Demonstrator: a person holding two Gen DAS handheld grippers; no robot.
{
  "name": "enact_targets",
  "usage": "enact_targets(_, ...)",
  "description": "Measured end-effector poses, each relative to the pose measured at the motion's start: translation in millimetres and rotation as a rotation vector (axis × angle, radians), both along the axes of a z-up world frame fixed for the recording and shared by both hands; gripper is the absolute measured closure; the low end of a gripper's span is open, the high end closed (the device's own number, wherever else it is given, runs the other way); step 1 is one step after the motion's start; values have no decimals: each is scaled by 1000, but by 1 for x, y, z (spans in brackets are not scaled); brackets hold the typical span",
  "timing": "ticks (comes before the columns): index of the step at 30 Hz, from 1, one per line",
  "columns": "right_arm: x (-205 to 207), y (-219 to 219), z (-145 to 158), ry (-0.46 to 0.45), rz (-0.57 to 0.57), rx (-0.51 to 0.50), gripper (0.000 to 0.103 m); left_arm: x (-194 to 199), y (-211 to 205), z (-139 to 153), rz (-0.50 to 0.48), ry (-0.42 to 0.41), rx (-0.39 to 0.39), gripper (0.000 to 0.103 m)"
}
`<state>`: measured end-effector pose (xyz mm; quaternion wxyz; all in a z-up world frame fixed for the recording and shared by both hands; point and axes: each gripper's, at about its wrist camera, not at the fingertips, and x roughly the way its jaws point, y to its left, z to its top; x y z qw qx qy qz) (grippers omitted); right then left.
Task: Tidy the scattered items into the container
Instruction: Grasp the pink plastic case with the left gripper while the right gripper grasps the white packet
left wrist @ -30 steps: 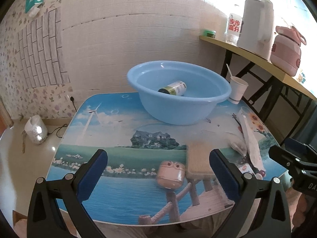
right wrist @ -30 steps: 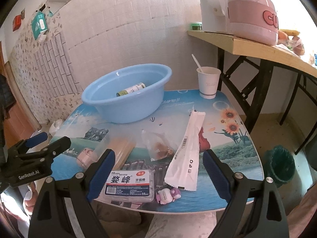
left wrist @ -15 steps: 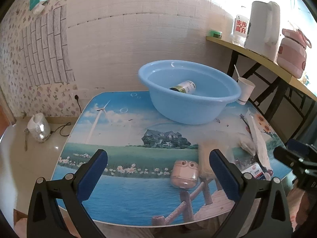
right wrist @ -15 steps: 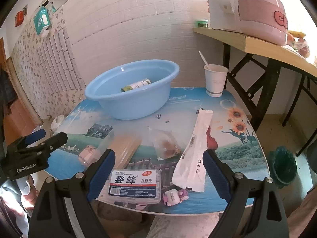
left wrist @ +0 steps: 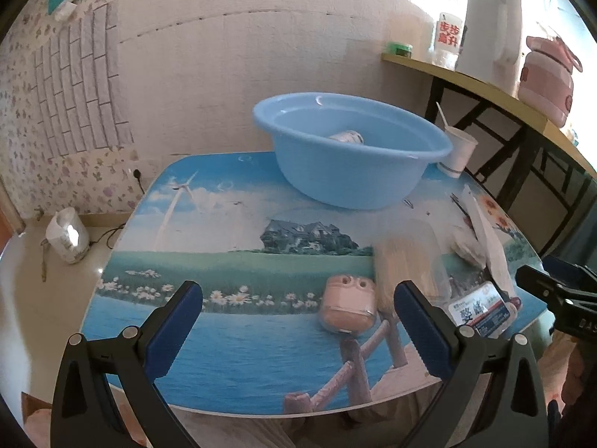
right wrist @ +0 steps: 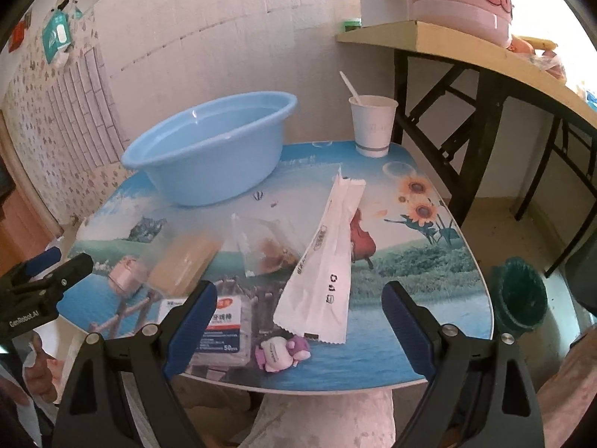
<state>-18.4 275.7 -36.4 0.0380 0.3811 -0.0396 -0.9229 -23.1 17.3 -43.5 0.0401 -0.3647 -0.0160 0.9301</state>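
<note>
The light blue basin [left wrist: 354,171] [right wrist: 209,164] stands at the back of the picture-printed table, with a small bottle [left wrist: 345,137] lying in it. Near the front edge lie a pink case [left wrist: 347,308] [right wrist: 125,274], a clear box of wooden sticks [left wrist: 406,265] [right wrist: 186,265], a labelled clear box [left wrist: 479,308] [right wrist: 220,332], a clear bag with brown contents [right wrist: 268,250], a long white packet [right wrist: 328,261] and a small purple-and-white toy [right wrist: 283,351]. My left gripper [left wrist: 297,293] is open, just left of the pink case. My right gripper [right wrist: 300,293] is open over the white packet's near end.
A paper cup [right wrist: 373,125] with a spoon stands at the table's back right corner. A wooden side table [right wrist: 466,44] with a kettle and pink pot is on the right, a green bin [right wrist: 518,298] on the floor beside it. The left half of the table [left wrist: 209,224] carries nothing.
Both grippers have dropped lower toward the table's front edge, so the basin's inside shows less. Both stay open. No item on the table has moved.
</note>
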Motion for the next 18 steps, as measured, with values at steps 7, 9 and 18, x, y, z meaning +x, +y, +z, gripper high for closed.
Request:
enact_targets(7, -4, 1, 0, 7, -34, 21, 12, -3, 14, -14, -53, -3, -84, 0)
enact_targets(9, -6, 3, 1, 14, -56, 24, 12, -5, 16, -16, -63, -1, -95, 0)
enact_targets(18, -22, 6, -5, 17, -109, 57, 15, -17, 15, -34, -68, -28, -90, 1)
